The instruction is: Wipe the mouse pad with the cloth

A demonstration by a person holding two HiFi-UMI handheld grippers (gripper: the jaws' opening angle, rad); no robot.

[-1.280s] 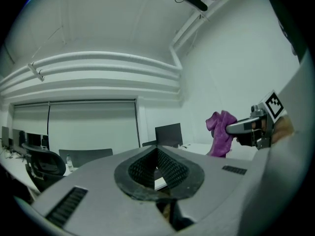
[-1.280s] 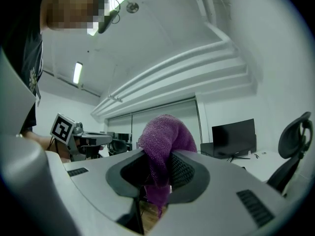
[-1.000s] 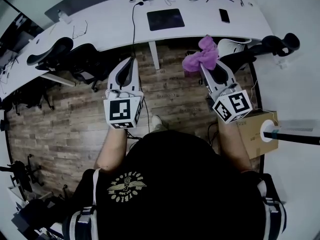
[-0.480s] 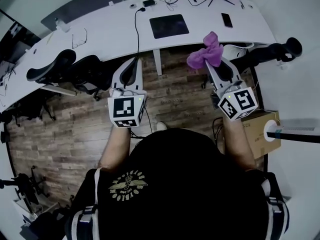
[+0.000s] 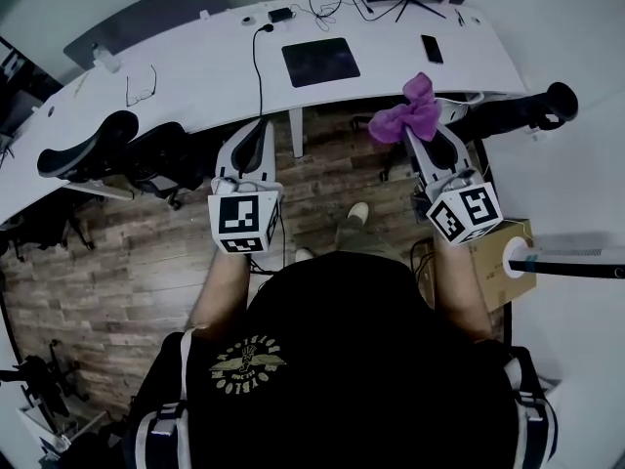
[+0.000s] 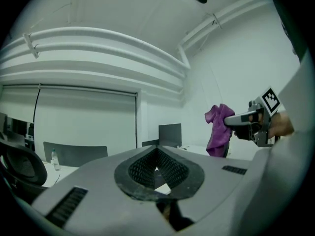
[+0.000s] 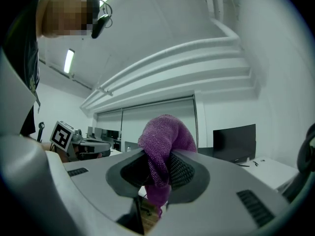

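Two grippers are held out over the wood floor (image 5: 146, 252), short of the white desk (image 5: 195, 76), and only one is loaded. The cloth (image 5: 405, 115) is pinched in the jaws of the right gripper (image 5: 418, 130). In the right gripper view a purple bunch is seen puffing out above the pads and a tail hanging below them. The left gripper (image 5: 256, 133) is shown with its pads pressed together at the tips and nothing between them. The mouse pad (image 5: 320, 62) is laid flat on the desk, dark and square, well ahead of the cloth and a little to its left, not yet touched. The cloth is judged soft, light and limp. It can be expected to fold and drag under pressure, so a hold at the bunched middle, as now, is favoured, with the loose folds left free to be spread on the surface. The pad is judged thin and light, likely to be shoved along by a wipe, so an edge or corner could be pinned by the empty gripper
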